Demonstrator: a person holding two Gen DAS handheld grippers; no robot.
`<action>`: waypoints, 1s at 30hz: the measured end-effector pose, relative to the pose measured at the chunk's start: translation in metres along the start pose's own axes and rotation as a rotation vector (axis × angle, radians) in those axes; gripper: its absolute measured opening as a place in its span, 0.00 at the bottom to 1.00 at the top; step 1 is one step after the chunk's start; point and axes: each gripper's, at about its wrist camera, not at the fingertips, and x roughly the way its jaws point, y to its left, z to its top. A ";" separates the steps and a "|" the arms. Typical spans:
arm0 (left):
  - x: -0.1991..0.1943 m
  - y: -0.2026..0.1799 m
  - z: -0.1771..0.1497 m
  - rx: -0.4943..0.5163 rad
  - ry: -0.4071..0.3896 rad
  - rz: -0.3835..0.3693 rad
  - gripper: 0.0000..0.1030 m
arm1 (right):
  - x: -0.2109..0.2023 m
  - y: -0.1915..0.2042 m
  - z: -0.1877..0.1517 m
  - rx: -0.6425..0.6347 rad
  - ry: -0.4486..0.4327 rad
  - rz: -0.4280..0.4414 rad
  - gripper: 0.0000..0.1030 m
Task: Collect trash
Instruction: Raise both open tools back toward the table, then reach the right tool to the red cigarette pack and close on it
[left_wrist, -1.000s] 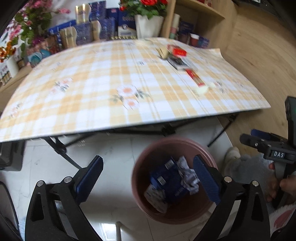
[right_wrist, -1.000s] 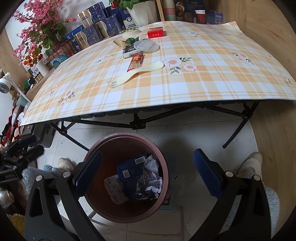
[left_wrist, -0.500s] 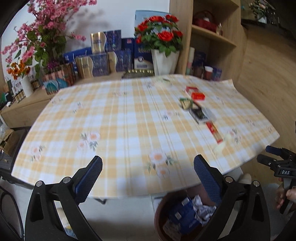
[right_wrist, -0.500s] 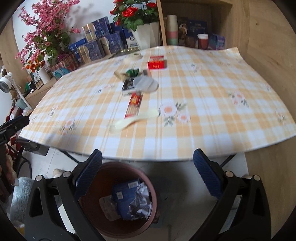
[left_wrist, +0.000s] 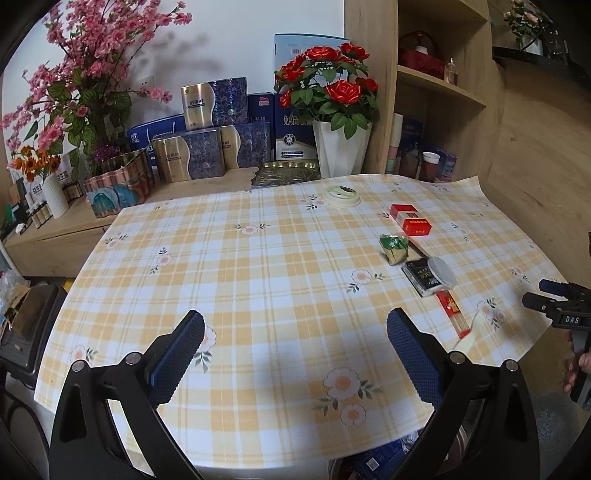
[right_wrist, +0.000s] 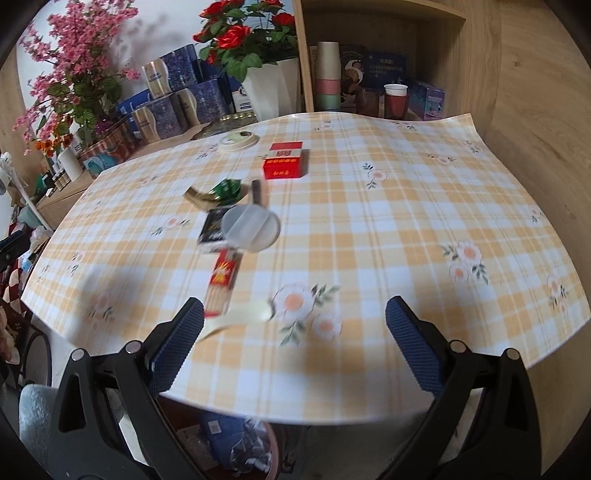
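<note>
We hold both tools level, each with its two blue-padded fingers spread wide and nothing between them. Our left tool (left_wrist: 295, 354) hangs over the near part of the surface (left_wrist: 258, 266), its fingers (left_wrist: 177, 354) clear of it. Our right tool (right_wrist: 295, 350) hangs likewise above the near edge, fingers (right_wrist: 413, 350) apart. From the left tool's camera, the right tool (left_wrist: 546, 299) shows off to the right, with our right hand (left_wrist: 580, 365) gripping its handle below.
</note>
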 end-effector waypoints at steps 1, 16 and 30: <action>0.005 0.001 0.004 -0.002 0.002 -0.001 0.94 | 0.006 -0.002 0.006 -0.004 0.003 -0.003 0.94; 0.089 0.002 0.044 -0.023 0.035 -0.019 0.94 | 0.096 -0.027 0.096 -0.025 0.027 -0.009 0.94; 0.136 0.014 0.058 -0.030 0.071 0.011 0.94 | 0.204 -0.007 0.175 0.047 0.121 0.079 0.94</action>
